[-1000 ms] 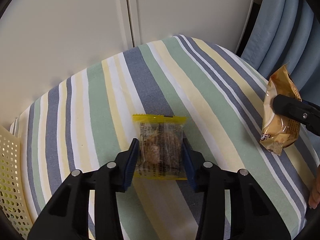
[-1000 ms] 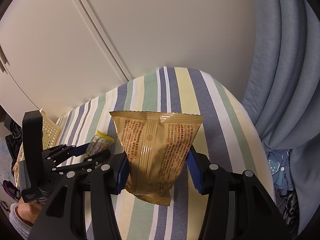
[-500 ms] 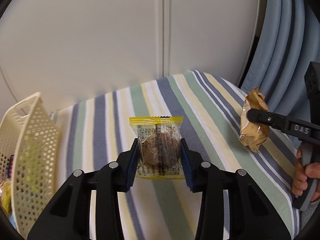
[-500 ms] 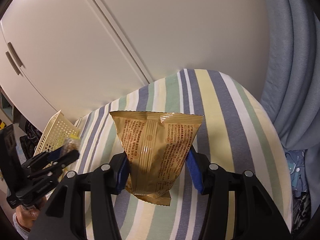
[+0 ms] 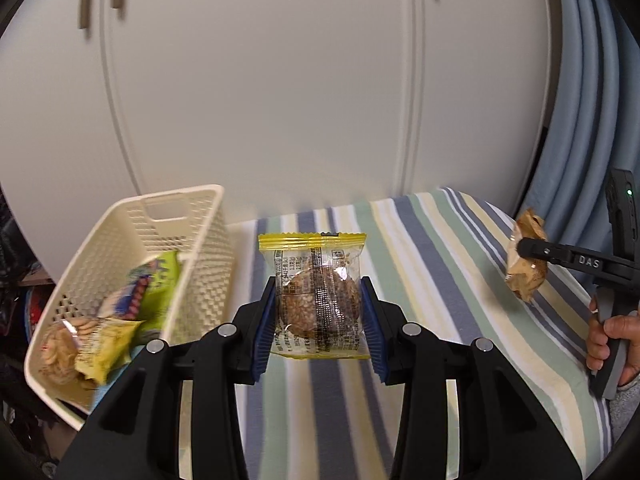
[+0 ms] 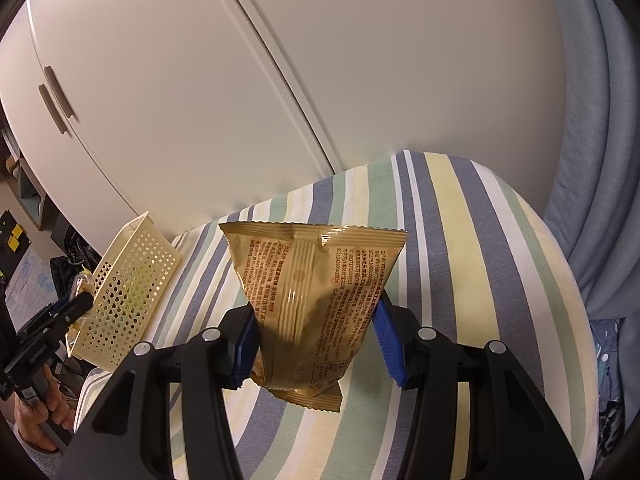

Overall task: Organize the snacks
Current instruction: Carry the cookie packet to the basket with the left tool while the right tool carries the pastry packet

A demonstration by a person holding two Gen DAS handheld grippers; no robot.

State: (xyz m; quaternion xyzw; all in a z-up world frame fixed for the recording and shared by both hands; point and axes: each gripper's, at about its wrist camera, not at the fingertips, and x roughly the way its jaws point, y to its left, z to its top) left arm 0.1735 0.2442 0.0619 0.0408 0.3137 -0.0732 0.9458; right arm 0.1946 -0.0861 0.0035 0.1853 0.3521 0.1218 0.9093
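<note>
**Two snack packets held aloft, basket at the left edge**

The left claw (image 5: 318, 320) is clamped on a yellow-edged clear cookie packet (image 5: 316, 294), its blue pads (image 5: 265, 330) pressing the packet's two sides. The packet stands upright between the fingers, raised above the striped cloth (image 5: 432, 280), with a round brown cookie visible through the wrapper. Just to its left sits the cream perforated basket (image 5: 200, 216), tilted in this view, at the left edge of the striped surface. Inside the basket lie a green snack bag (image 5: 160, 284), a yellow packet (image 5: 102, 344) and a clear-wrapped round biscuit (image 5: 56, 348).

The right claw (image 6: 316, 344) is clamped on a golden-brown snack bag (image 6: 316, 292), gripping its lower half from both sides; the bag's crimped top edge points away from the camera and red print covers its back seam. It hangs above the striped cloth, well apart from the basket. In the left wrist view the same bag shows at the far right, pinched in the black fingers, with a hand (image 5: 612, 340) around the handle below.

White cupboard doors (image 5: 260, 100) stand behind the striped surface, and a blue padded panel (image 6: 592, 160) rises along its right side. Whether the cloth covers a desk or something else cannot be told
</note>
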